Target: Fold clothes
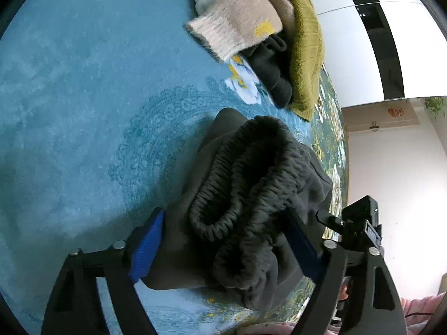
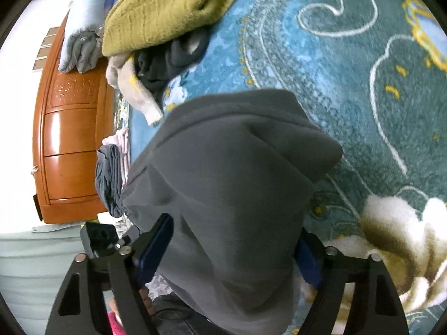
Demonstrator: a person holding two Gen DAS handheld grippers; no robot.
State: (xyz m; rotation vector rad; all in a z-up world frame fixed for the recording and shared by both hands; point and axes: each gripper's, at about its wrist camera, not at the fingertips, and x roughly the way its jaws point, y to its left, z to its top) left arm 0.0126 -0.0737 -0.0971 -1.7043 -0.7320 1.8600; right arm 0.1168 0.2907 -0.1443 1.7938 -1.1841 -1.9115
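A dark grey garment with a ribbed elastic waistband (image 1: 245,195) is bunched between the blue pads of my left gripper (image 1: 223,240), which closes on it just above the teal carpet (image 1: 83,111). In the right wrist view the same dark grey garment (image 2: 229,184) is a thick folded bundle, and my right gripper (image 2: 232,248) is shut on its near end. The right gripper's body also shows in the left wrist view (image 1: 360,226) at the garment's right side. The fingertips are partly hidden by the cloth.
A pile of clothes lies beyond: an olive knit sweater (image 1: 304,42) (image 2: 167,8), a beige fuzzy piece (image 1: 237,19), dark items (image 1: 273,67). Folded grey and pink clothes (image 2: 111,178) lie near an orange wooden cabinet (image 2: 72,139). A pale blue puffer jacket (image 2: 86,22) rests there.
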